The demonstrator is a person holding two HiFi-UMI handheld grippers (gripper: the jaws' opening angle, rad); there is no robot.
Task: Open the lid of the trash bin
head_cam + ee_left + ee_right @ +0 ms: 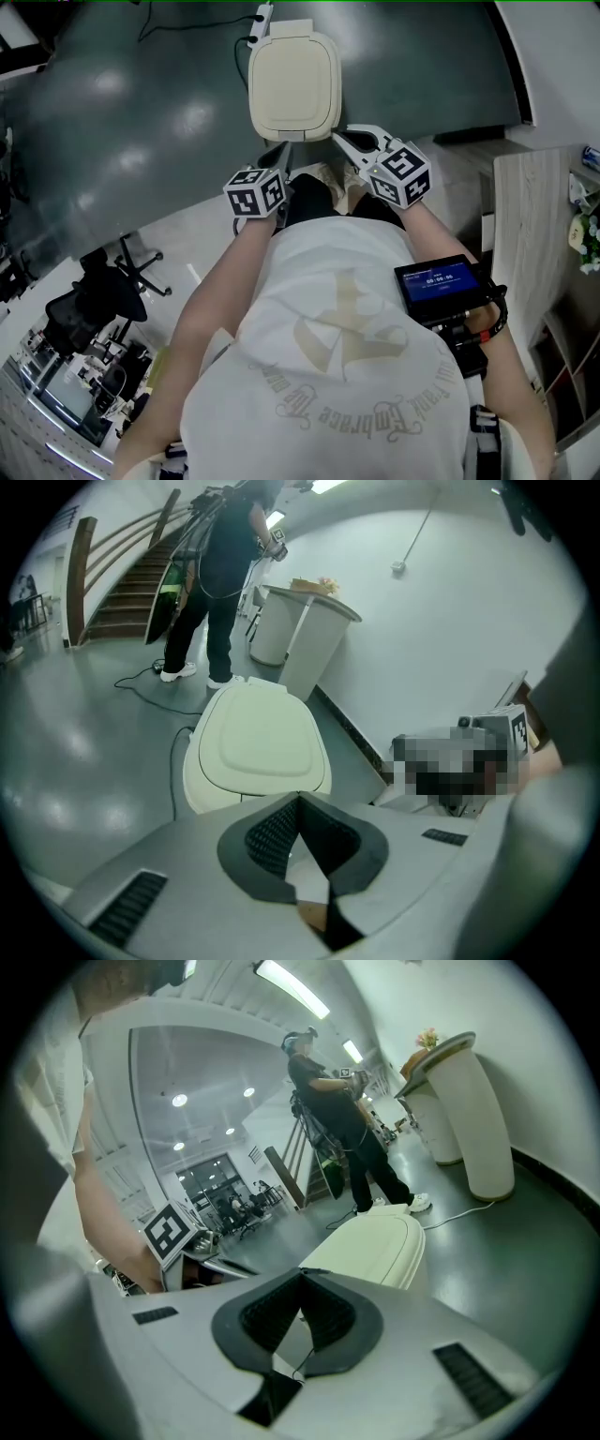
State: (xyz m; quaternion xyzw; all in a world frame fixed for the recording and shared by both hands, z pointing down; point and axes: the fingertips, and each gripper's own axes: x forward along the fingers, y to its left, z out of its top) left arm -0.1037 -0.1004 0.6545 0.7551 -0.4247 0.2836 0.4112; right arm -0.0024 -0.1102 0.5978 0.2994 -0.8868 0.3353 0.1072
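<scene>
Grey-padded left gripper (300, 801), jaws pressed together and empty, points at the cream trash bin (293, 84) standing just ahead on the floor (141, 112), lid (261, 735) shut, beside the right gripper (302, 1276), jaws likewise closed on nothing.

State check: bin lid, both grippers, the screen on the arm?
trash bin lid: closed, lying flat.
left gripper: shut, nothing between the jaws, lid ahead of it.
right gripper: shut, nothing between the jaws, lid ahead of it.
arm screen: lit.
</scene>
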